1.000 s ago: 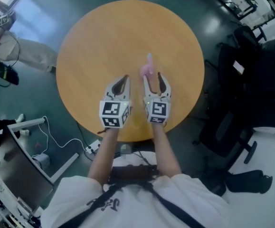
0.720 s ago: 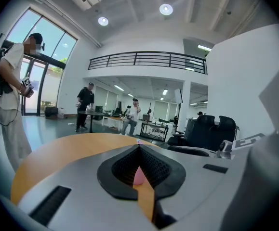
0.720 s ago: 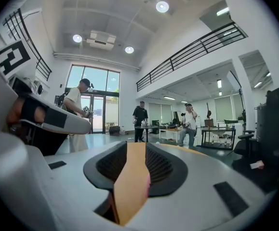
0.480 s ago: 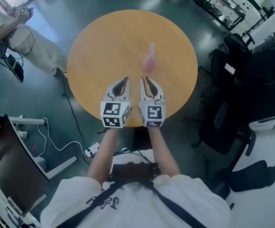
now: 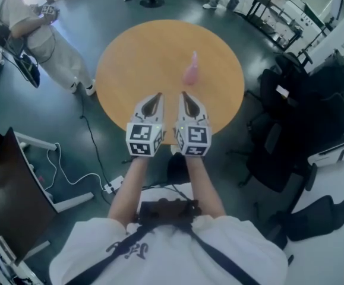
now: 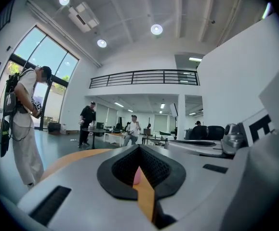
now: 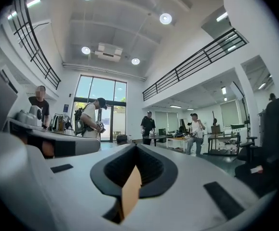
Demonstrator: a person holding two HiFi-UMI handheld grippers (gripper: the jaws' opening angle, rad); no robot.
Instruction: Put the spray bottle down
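A pink spray bottle (image 5: 191, 71) stands upright on the round wooden table (image 5: 136, 52), right of its middle. Both grippers hover side by side over the table's near edge, well short of the bottle and apart from it. My left gripper (image 5: 157, 95) is shut, its jaws meeting at the tips with nothing held. My right gripper (image 5: 183, 94) is shut and empty too. In the left gripper view the shut jaws (image 6: 139, 147) leave a slit that shows a sliver of the pink bottle (image 6: 137, 176). The right gripper view shows shut jaws (image 7: 136, 146) with only tabletop behind them.
A person with a backpack (image 5: 38, 31) stands at the table's far left. Black office chairs (image 5: 290, 105) crowd the right side. Cables and a power strip (image 5: 113, 185) lie on the floor near a dark panel (image 5: 8, 189). More people stand by desks (image 7: 193, 131) in the hall.
Both grippers have drawn back from the bottle toward the person and risen. The right gripper, open beside the bottle before, has shut empty. The bottle stays standing on the table.
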